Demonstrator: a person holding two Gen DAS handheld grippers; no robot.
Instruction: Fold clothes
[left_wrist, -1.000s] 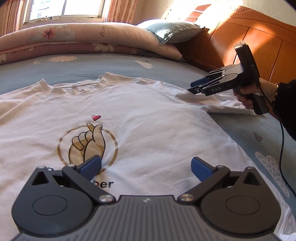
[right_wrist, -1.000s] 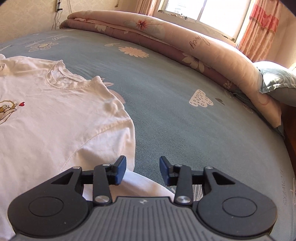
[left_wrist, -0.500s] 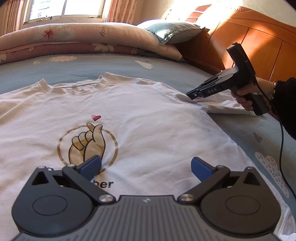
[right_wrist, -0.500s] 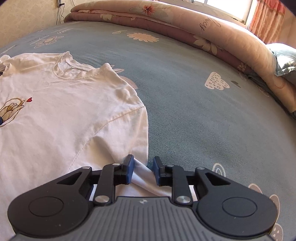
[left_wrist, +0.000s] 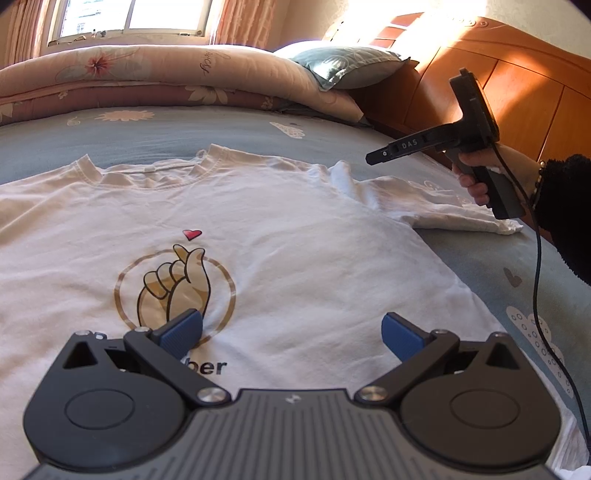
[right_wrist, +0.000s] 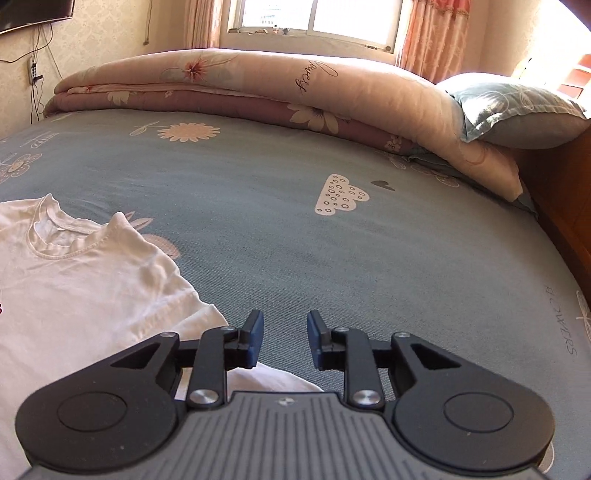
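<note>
Now my right gripper (right_wrist: 284, 338) has let the sleeve (left_wrist: 436, 206) drop and lifted clear, its jaws opening on nothing, while my left gripper (left_wrist: 291, 332) hangs wide apart over the white T-shirt (left_wrist: 295, 258) lying flat on the bed (right_wrist: 332, 251), not yet folded.

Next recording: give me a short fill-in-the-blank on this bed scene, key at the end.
1. The white cotton T-shirt lies spread on the ____ floral bedsheet.
2. Above the shirt's printed hand sits a small red ____.
3. The left tool hovers with its jaws ____.
4. Between the right tool jaws, now opening, there is ____.

Missing: blue; heart; open; nothing
</note>
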